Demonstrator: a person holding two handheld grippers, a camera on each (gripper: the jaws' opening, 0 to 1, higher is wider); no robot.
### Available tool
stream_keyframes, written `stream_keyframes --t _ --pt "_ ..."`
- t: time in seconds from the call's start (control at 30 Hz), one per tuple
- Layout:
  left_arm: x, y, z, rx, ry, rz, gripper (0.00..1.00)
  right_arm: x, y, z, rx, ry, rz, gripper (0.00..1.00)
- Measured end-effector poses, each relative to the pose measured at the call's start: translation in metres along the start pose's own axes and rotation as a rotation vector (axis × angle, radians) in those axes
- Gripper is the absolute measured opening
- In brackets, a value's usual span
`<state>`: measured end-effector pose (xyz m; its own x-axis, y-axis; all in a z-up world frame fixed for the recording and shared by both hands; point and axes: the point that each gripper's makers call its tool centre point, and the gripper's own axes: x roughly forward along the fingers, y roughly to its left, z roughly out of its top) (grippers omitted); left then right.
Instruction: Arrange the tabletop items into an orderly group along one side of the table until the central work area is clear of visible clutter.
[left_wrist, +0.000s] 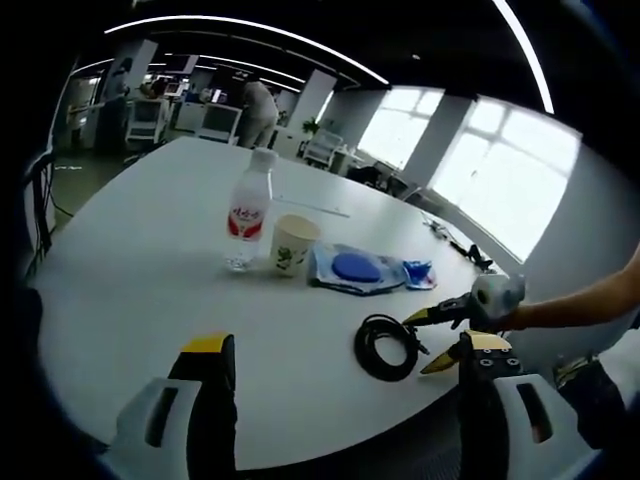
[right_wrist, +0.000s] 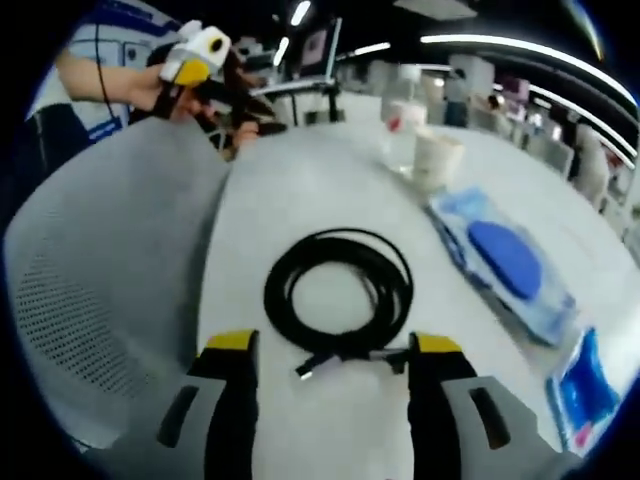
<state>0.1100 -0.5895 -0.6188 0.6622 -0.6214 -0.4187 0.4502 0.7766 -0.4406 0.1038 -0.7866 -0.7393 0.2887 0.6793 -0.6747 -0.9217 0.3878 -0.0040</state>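
Note:
A black coiled cable lies on the white table near its edge. My right gripper is open, its yellow-tipped jaws standing either side of the coil's near edge and loose plug ends. In the left gripper view, that right gripper comes in from the right in a person's hand, beside the cable. My left gripper is open wide with nothing between its jaws, hanging over the table's near edge. Farther back stand a water bottle, a paper cup, a blue pouch and a small blue packet.
A grey mesh chair sits close to the table edge, left of the cable. The bottle, cup, pouch and packet line the right side. Office desks and a person are far behind.

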Motion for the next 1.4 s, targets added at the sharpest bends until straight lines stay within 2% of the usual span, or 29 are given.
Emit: stream_keyframes --t 0.07,0.27,0.33,0.37,0.43,0.6,0.87,1.23,1.4 --pt "0.000 0.000 0.001 -0.004 -0.004 -0.002 0.93 0.000 -0.006 0.000 0.017 0.006 -0.025 0.46" --pt "0.000 -0.001 0.002 -0.013 -0.011 -0.002 0.93 0.001 -0.006 0.000 0.004 0.010 -0.014 0.46" --pt "0.000 -0.001 0.002 -0.015 -0.012 -0.001 0.93 0.000 -0.006 -0.004 -0.060 0.039 -0.012 0.41" --pt "0.000 -0.001 0.002 -0.016 -0.012 0.000 0.92 -0.001 -0.005 -0.002 -0.062 0.025 -0.012 0.41" --pt "0.000 0.000 0.002 -0.016 -0.012 0.000 0.92 -0.002 -0.006 -0.003 -0.069 0.038 -0.001 0.41" --pt "0.000 0.000 0.002 -0.018 -0.017 0.003 0.92 -0.003 -0.008 -0.001 -0.140 0.052 -0.021 0.38" --pt "-0.001 0.000 0.005 -0.032 -0.031 0.008 0.92 -0.014 -0.013 0.000 -0.116 0.037 -0.060 0.33" --pt "0.002 -0.006 0.000 -0.018 -0.008 -0.003 0.92 -0.032 -0.018 -0.005 -0.127 0.035 -0.102 0.29" --pt "0.004 -0.007 -0.001 -0.021 -0.006 -0.008 0.92 -0.040 -0.021 0.001 -0.103 0.005 -0.120 0.26"
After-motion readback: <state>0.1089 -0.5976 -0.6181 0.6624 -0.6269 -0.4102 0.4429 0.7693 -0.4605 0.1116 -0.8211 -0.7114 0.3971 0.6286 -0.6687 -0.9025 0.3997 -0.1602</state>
